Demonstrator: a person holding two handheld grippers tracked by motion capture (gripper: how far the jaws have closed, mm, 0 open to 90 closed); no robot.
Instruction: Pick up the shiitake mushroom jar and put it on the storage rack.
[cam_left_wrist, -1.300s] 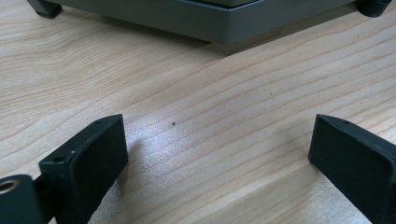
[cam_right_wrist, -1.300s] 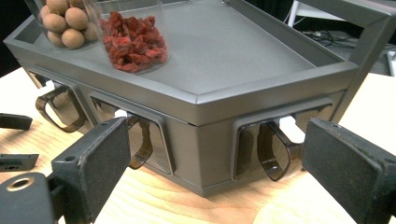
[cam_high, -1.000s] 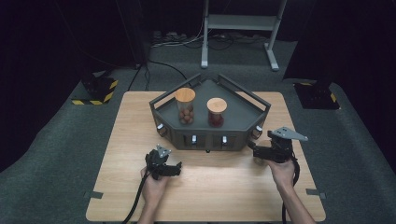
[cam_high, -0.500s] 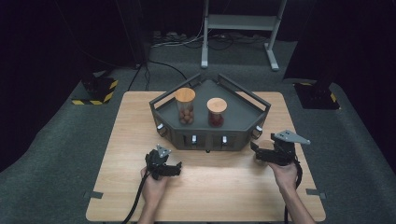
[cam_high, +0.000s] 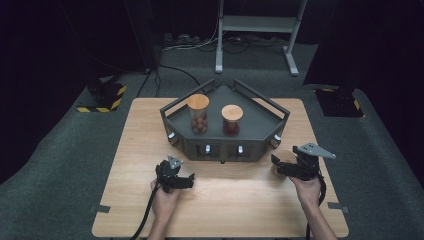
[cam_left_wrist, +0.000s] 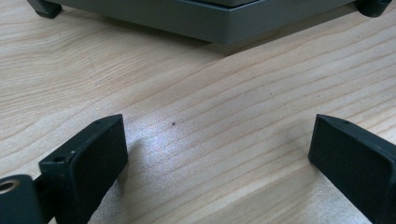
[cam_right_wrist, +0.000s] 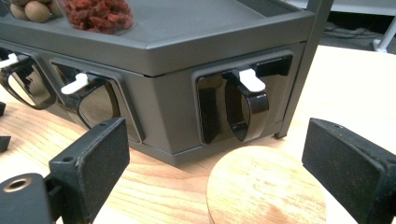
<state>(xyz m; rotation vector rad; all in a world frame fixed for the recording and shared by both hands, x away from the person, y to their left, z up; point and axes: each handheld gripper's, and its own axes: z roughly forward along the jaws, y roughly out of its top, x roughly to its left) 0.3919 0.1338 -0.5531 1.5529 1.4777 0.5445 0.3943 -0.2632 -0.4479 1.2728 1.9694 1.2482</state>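
A grey angular rack (cam_high: 260, 120) stands mid-table with two wood-lidded jars, one of brown nuts (cam_high: 199, 116) and one of red dried fruit (cam_high: 232, 120). A third jar with a round wooden lid (cam_high: 285, 156) stands on the table off the rack's right front corner. My right gripper (cam_high: 282, 164) is at that lid (cam_right_wrist: 266, 191). Its jaws have just been opening, and they stand wide on either side of the lid without touching it. My left gripper (cam_high: 172, 175) rests open over bare wood (cam_left_wrist: 217, 144) in front of the rack.
The rack's front face (cam_right_wrist: 196, 32) has slots holding black scoops with white tabs (cam_right_wrist: 245, 105). Beyond the table lie dark carpet, cables, a metal stand (cam_high: 255, 30) and yellow-black striped blocks (cam_high: 107, 97).
My right gripper has drifted slightly toward the near edge of the table. The left gripper has stayed where it was.
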